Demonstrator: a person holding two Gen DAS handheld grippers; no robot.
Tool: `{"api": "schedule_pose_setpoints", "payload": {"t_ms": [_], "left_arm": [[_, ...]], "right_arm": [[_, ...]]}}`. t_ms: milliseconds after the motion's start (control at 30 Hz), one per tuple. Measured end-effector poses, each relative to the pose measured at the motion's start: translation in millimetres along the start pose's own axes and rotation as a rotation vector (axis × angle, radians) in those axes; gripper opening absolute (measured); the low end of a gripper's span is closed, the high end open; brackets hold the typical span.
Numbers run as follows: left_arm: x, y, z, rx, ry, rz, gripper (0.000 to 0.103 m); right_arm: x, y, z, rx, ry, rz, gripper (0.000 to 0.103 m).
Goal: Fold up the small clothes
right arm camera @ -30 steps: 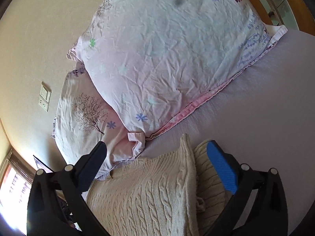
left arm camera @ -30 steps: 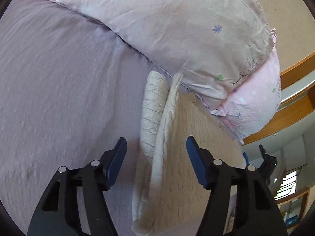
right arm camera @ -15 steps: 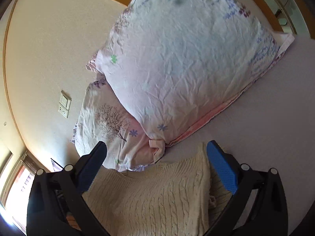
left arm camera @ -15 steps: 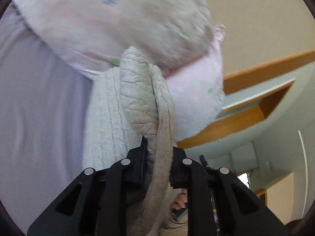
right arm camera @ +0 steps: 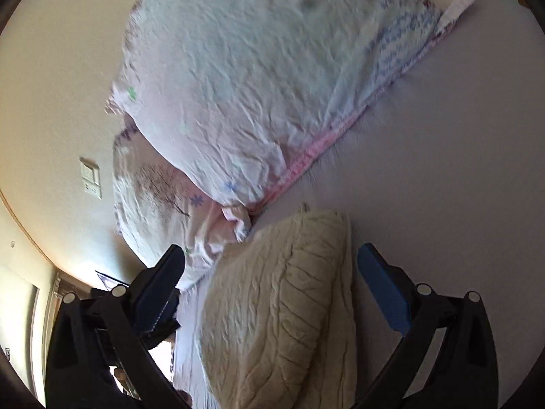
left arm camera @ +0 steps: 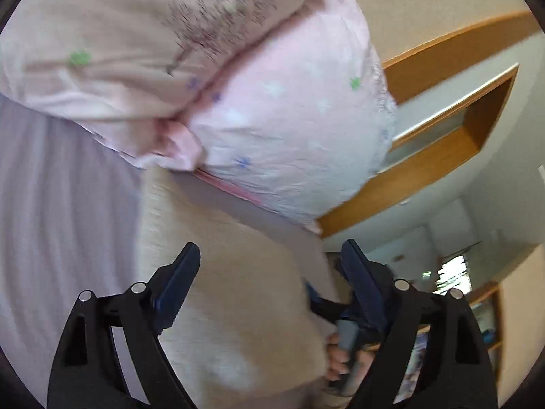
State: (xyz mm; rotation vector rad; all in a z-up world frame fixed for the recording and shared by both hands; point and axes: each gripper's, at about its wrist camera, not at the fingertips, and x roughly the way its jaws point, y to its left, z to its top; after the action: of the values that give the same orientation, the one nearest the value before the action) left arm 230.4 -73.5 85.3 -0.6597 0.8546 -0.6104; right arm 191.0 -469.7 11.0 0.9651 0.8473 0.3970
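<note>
A cream cable-knit sweater (right arm camera: 282, 306) lies folded over on the lilac bed sheet (right arm camera: 442, 170), just below the pillows. It also shows, blurred, in the left wrist view (left arm camera: 235, 289). My left gripper (left arm camera: 270, 266) is open and empty above the sweater. My right gripper (right arm camera: 270, 272) is open and empty, its jaws spread to either side of the sweater's folded top. The other gripper and the hand holding it (left arm camera: 344, 347) show behind the left gripper's right finger.
Two pink floral pillows (right arm camera: 255, 85) are stacked at the head of the bed, touching the sweater's far edge. A beige wall with a switch plate (right arm camera: 91, 177) lies left. A wooden headboard and frame (left arm camera: 442, 156) stand to the right in the left wrist view.
My left gripper shut on the sweater's folded edge, carried it over to the right, then opened and let go. The sweater now lies folded over. My right gripper stayed open.
</note>
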Motion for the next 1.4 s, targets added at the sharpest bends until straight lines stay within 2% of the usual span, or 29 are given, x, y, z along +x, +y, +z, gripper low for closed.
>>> {"api": "schedule_pose_setpoints", "payload": {"t_ms": [67, 167, 233, 267, 300, 333, 367, 433, 500, 567, 633, 667, 733, 800, 833, 867, 900, 933, 1033, 1067, 1100, 1133, 1167, 1200, 1333, 1400], "left_arm": [[-1.9, 16.1, -6.2, 0.009, 0.035, 0.115, 0.085], [14.4, 37.4, -21.2, -0.028, 0.152, 0.147, 0.085], [26.4, 42.7, -34.6, -0.015, 0.19, 0.149, 0.085], [32.9, 43.1, -39.7, -0.014, 0.198, 0.146, 0.085], [34.6, 42.5, -46.6, -0.023, 0.198, 0.126, 0.085], [38.9, 43.3, -50.4, -0.036, 0.199, 0.092, 0.081], [36.8, 42.8, -55.8, -0.045, 0.2, 0.068, 0.078], [31.0, 44.4, -57.5, -0.032, 0.173, 0.067, 0.058], [16.4, 49.6, -56.1, -0.03, 0.173, 0.022, 0.045], [-11.6, 53.4, -53.4, 0.004, 0.163, 0.019, 0.043], [-42.9, 54.7, -46.9, 0.081, 0.094, 0.081, 0.043], [-56.4, 57.3, -42.6, 0.111, 0.061, 0.123, 0.043], [-76.5, 67.0, -33.8, 0.153, 0.023, 0.247, 0.052], [-92.4, 74.8, -32.0, 0.145, -0.012, 0.383, 0.054], [-105.9, 80.0, -34.7, 0.138, -0.042, 0.409, 0.056], [-121.9, 80.2, -39.5, 0.151, -0.094, 0.421, 0.061], [-133.1, 75.4, -44.5, 0.175, -0.137, 0.439, 0.076], [-145.4, 73.4, -50.8, 0.198, -0.169, 0.455, 0.083], [-171.0, 71.0, -71.1, 0.241, -0.199, 0.465, 0.085], [-175.0, 70.4, -78.8, 0.244, -0.198, 0.462, 0.086], [-177.0, 70.2, -83.1, 0.246, -0.194, 0.459, 0.089], [-179.4, 70.0, -90.9, 0.25, -0.188, 0.45, 0.091], [-174.8, 68.8, -95.3, 0.255, -0.181, 0.451, 0.093], [-174.3, 67.0, -102.0, 0.259, -0.175, 0.455, 0.096], [-159.1, 55.5, -123.5, 0.272, -0.14, 0.478, 0.102], [-149.6, 53.1, -131.6, 0.282, -0.119, 0.48, 0.102]], "right_arm": [[15.4, 2.3, -5.6, -0.017, 0.07, -0.067, 0.101], [24.8, 3.5, -13.5, -0.049, 0.103, -0.107, 0.1], [28.2, 3.1, -17.3, -0.067, 0.109, -0.108, 0.089], [31.3, 1.7, -19.1, -0.068, 0.121, -0.099, 0.072], [34.4, -0.3, -20.8, -0.07, 0.127, -0.116, 0.065], [32.4, 0.6, -21.7, -0.083, 0.116, -0.113, 0.06], [32.2, 1.5, -22.7, -0.087, 0.116, -0.092, 0.05], [30.9, 6.4, -25.7, -0.102, 0.094, -0.086, 0.045], [29.6, 13.1, -29.3, -0.102, 0.089, -0.048, 0.037], [35.3, 30.4, -36.9, -0.131, 0.117, 0.019, 0.034], [53.7, 57.9, -48.2, -0.209, 0.163, 0.036, 0.032], [67.6, 73.0, -54.3, -0.256, 0.179, 0.03, 0.032], [95.3, 92.6, -61.5, -0.31, 0.184, -0.011, 0.035], [108.5, 101.0, -61.9, -0.33, 0.16, -0.123, 0.053], [102.2, 99.9, -61.4, -0.297, 0.13, -0.131, 0.056], [90.5, 97.2, -61.3, -0.259, 0.104, -0.079, 0.062], [77.5, 95.5, -63.1, -0.236, 0.087, -0.024, 0.064], [68.7, 96.4, -66.6, -0.239, 0.086, -0.004, 0.064], [62.2, 106.1, -88.2, -0.302, 0.152, -0.033, 0.064], [67.2, 108.9, -96.5, -0.321, 0.189, -0.061, 0.063], [74.2, 111.6, -103.8, -0.342, 0.22, -0.091, 0.047], [81.4, 113.8, -110.9, -0.371, 0.242, -0.119, 0.025], [86.0, 114.0, -115.7, -0.403, 0.245, -0.164, 0.01], [87.7, 112.2, -115.8, -0.411, 0.213, -0.223, 0.01], [77.2, 86.5, -98.7, -0.268, 0.094, -0.312, 0.01], [76.1, 89.6, -103.3, -0.295, 0.072, -0.363, 0.014]]}}
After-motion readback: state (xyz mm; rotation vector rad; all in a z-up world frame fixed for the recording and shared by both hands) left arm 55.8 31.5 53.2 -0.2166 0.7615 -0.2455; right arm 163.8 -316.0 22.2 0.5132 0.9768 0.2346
